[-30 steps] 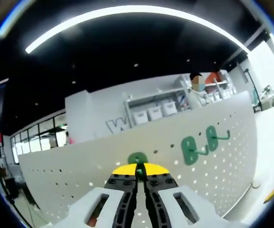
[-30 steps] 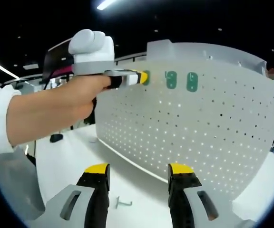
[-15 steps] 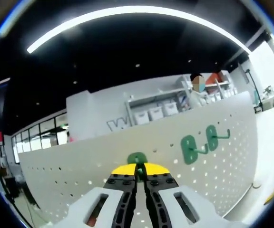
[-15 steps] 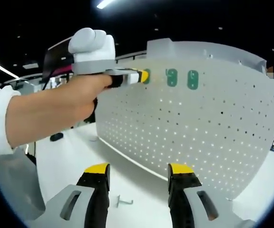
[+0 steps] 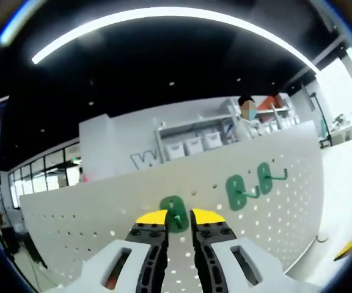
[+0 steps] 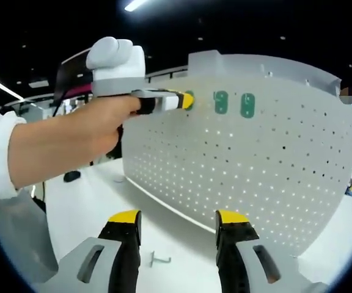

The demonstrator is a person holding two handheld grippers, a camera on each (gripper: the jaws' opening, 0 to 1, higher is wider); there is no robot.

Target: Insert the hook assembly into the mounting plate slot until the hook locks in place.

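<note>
The mounting plate point(image 6: 249, 165) looks like thin sheet material with a smooth, matt white finish, pierced by rows of small holes; light glows through those holes; the green hook assembly point(image 5: 175, 212) looks like smooth moulded plastic with a slight sheen, as do the two other green hooks point(image 5: 254, 185) on the plate; the left gripper point(image 5: 178, 218) has matt white plastic bodies, black ribbed inner faces and glossy yellow tips; the right gripper point(image 6: 179, 218) looks the same; the table point(image 6: 90, 207) is smooth, plain white; the small loose hook point(image 6: 158, 260) lying on it looks like bare grey metal.
</note>
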